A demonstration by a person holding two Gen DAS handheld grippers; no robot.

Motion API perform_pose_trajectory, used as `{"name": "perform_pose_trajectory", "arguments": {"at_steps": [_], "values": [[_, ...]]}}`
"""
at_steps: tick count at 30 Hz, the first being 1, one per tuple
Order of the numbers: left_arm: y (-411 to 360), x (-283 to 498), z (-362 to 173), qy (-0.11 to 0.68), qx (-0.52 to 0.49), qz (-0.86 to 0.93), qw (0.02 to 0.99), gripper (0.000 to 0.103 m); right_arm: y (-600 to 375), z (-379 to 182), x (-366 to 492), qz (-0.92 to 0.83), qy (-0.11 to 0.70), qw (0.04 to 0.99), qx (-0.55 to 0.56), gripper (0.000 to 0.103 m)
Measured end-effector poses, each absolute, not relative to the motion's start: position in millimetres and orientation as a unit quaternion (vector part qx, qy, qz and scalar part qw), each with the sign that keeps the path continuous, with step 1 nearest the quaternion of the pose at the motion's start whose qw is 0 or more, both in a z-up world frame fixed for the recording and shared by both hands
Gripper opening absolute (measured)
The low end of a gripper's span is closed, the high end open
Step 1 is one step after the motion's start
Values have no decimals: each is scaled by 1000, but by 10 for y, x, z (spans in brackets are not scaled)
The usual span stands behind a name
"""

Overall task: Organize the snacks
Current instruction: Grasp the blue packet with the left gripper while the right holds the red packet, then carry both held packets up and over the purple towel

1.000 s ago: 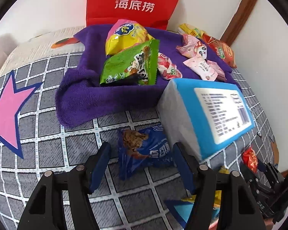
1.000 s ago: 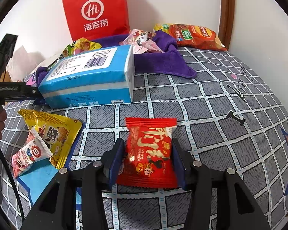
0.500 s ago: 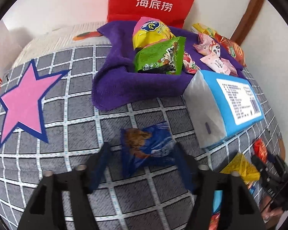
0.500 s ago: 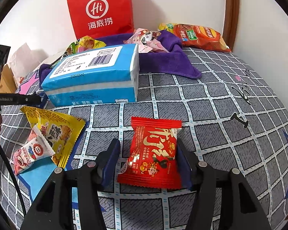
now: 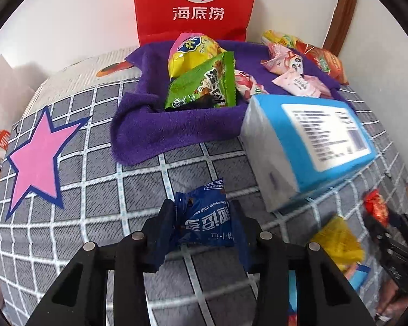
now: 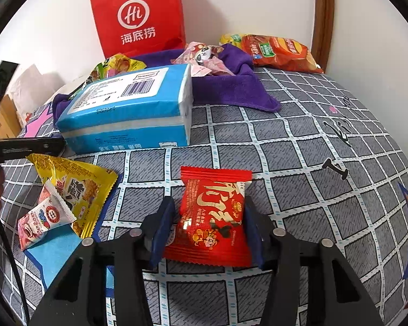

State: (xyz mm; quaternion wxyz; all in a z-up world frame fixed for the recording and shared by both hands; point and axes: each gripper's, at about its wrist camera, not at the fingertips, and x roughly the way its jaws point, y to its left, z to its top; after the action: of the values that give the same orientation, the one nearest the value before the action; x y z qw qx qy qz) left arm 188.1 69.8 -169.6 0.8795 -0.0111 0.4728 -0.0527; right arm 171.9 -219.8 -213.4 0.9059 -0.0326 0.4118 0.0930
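A blue chocolate-chip cookie packet sits crumpled between the pads of my left gripper, whose jaws are closing and pressing on both its sides just above the grey checked bedspread. In the right wrist view a red snack packet lies on the bedspread between the fingers of my right gripper. Those jaws are closing too, and the pads touch the packet's left and right edges. Further back, a purple towel holds a green packet, a yellow bag and pink packets.
A blue tissue pack lies in front of the towel. A red paper bag stands against the wall, an orange chip bag beside it. A yellow packet and a small pink-white packet lie at the left.
My left gripper's jaws have come in from wide apart onto the blue cookie packet, which now stands crumpled between them. My right gripper's jaws have narrowed onto the red packet; that hand stayed put.
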Motion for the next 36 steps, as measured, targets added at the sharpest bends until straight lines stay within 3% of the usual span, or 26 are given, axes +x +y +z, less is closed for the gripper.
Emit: {"name": "perform_pose_trajectory", "arguments": {"at_steps": [7,17,28,36], "values": [[706,1575,-1259,434,-2,-63,899,38,-2187,-1954,1721,115,430,895,-2,43],[905,1418,-736,396,-43,-79,914,38,-2105,-1152,1775,121,373,920,-5,42],[889,1810,-337,369,-70,-91,922,38,-1930,-451,2361,135,339,931,-4,42],[875,2279,-221,367,-87,-88,922,38,-1716,-333,3015,174,361,916,12,42]]}}
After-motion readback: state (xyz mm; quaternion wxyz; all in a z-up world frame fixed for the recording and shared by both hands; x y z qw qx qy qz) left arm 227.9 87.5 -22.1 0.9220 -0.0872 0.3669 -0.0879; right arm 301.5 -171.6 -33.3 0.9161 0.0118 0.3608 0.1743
